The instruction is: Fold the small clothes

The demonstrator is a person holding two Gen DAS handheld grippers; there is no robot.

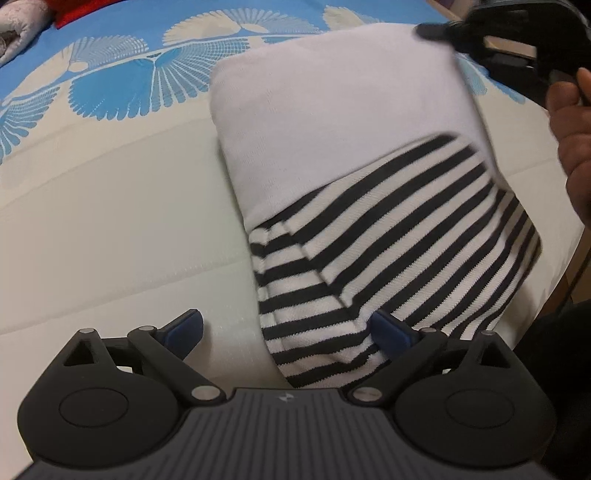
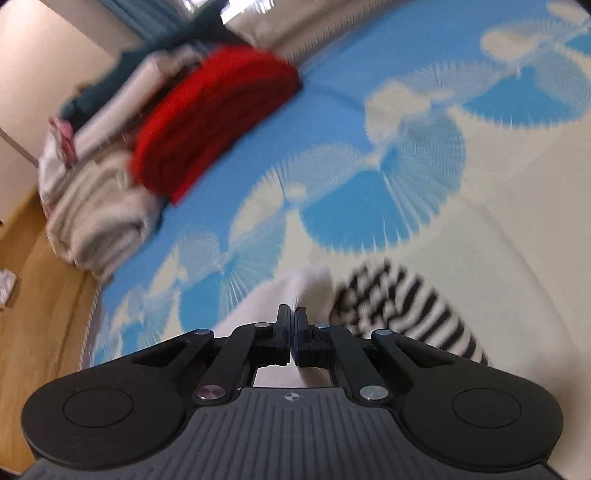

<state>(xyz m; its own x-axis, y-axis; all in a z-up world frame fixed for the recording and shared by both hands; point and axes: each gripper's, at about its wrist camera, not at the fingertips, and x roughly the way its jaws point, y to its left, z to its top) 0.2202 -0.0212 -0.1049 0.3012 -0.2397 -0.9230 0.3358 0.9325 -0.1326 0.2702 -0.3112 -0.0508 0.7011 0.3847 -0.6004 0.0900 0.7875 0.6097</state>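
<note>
A small garment [image 1: 332,155], white on its far part and black-and-white striped on its near part, lies folded on the bed. My left gripper [image 1: 288,328] is open, its right finger resting on the striped near end, its left finger over bare sheet. My right gripper [image 2: 294,317] is shut on the white edge of the garment [image 2: 295,291], with the striped part [image 2: 402,310] to its right; this view is motion-blurred. The right gripper also shows in the left wrist view [image 1: 436,31] at the garment's far right corner.
The bed has a cream and blue fan-patterned cover [image 1: 122,88]. A stack of folded clothes with a red item [image 2: 214,122] on top sits at the far left of the bed. Wooden floor [image 2: 26,295] lies beyond the left bed edge.
</note>
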